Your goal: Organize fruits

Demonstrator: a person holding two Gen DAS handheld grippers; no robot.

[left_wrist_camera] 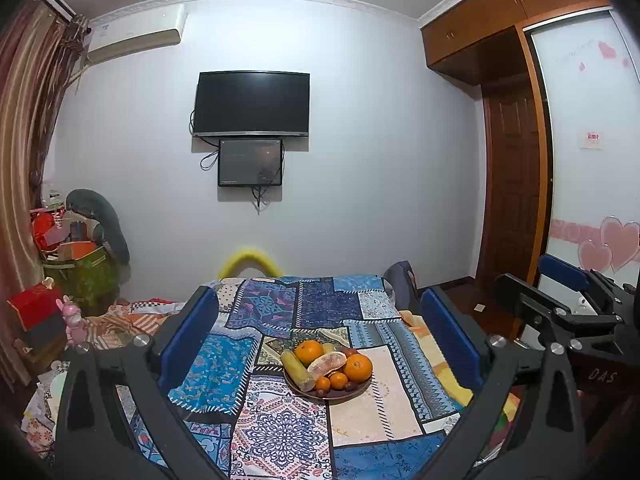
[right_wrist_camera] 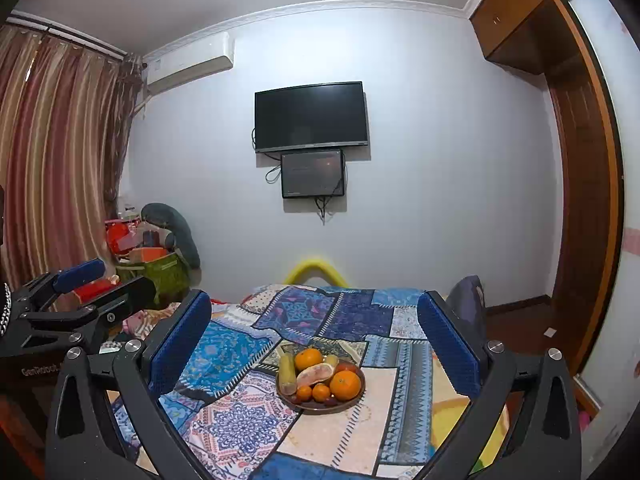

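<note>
A brown plate (left_wrist_camera: 298,391) of fruit sits on a blue patchwork cloth (left_wrist_camera: 280,432). It holds two large oranges (left_wrist_camera: 358,367), small tangerines (left_wrist_camera: 338,380), a peeled pomelo piece (left_wrist_camera: 329,361), a corn cob (left_wrist_camera: 297,370) and dark dates. The plate (right_wrist_camera: 358,372) shows in the right wrist view with an orange (right_wrist_camera: 345,385) and corn (right_wrist_camera: 287,373). My left gripper (left_wrist_camera: 320,340) is open and empty, hovering before the plate. My right gripper (right_wrist_camera: 316,340) is open and empty too, also short of the plate. The right gripper (left_wrist_camera: 576,300) shows at right in the left view; the left gripper (right_wrist_camera: 80,300) shows at left in the right view.
A TV (left_wrist_camera: 251,104) hangs on the far wall. Boxes and a green bag (left_wrist_camera: 84,276) pile at the left by the curtain. A wooden wardrobe (left_wrist_camera: 516,184) stands at right. A yellow foam arch (left_wrist_camera: 250,262) rises behind the cloth.
</note>
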